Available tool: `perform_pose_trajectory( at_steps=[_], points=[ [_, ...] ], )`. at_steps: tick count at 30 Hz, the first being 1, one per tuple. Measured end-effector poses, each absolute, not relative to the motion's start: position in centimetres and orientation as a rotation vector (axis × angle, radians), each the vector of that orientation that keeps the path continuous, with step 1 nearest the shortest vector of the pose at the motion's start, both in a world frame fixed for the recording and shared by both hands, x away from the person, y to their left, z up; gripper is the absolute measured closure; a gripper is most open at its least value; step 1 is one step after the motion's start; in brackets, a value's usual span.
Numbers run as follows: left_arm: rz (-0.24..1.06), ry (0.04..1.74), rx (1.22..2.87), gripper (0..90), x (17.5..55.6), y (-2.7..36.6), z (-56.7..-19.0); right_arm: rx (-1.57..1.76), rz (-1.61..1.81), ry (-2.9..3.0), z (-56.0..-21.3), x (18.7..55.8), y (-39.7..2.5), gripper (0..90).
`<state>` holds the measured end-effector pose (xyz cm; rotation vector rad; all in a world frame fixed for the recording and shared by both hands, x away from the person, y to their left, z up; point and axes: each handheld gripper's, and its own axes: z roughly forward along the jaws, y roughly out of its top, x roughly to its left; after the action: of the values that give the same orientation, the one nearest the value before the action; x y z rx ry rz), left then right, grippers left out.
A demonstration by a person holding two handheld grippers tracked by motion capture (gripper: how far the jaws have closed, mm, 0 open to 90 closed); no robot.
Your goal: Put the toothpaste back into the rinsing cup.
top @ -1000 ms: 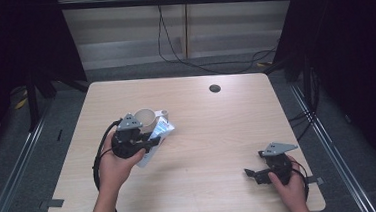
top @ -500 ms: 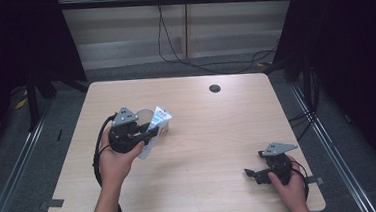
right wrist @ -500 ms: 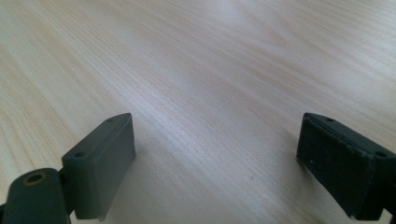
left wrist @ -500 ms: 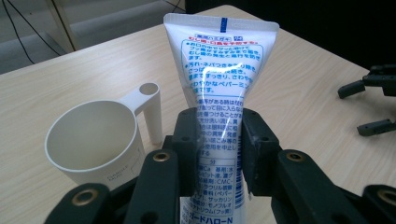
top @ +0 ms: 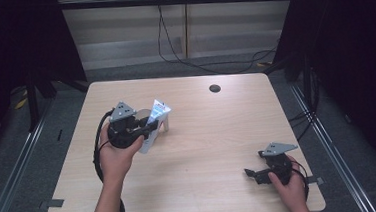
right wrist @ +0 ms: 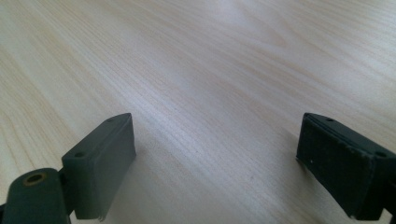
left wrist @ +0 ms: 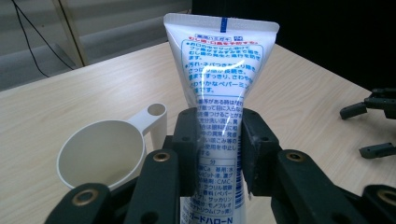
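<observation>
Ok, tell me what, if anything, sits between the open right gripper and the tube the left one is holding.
Nothing visible does. The left gripper is shut on the white tube, with the white scoop just behind it. The right gripper rests open near the table's front right corner, and only bare wood lies between it and the tube.

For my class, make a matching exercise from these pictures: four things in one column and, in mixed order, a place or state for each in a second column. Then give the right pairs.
Things
1. tube
2. scoop
3. right gripper
4. round hole

Places or states
A. open, near the table's front right corner
B. clamped in the left gripper
C. in the tabletop near the far edge
D. white, on the table beside the tube

Pairs: 1-B, 2-D, 3-A, 4-C
</observation>
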<state>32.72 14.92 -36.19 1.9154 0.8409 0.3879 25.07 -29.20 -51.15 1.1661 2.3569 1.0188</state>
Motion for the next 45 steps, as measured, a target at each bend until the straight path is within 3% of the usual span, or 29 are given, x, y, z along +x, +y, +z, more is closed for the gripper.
perform_pose_trajectory(
  at_steps=[45],
  points=[
    [0.514, 0.908, 1.738, 70.5, 35.7, 14.1, -33.8, 1.168, 1.018, 2.357, -51.1, 25.1, -29.2, 11.0]
  ],
)
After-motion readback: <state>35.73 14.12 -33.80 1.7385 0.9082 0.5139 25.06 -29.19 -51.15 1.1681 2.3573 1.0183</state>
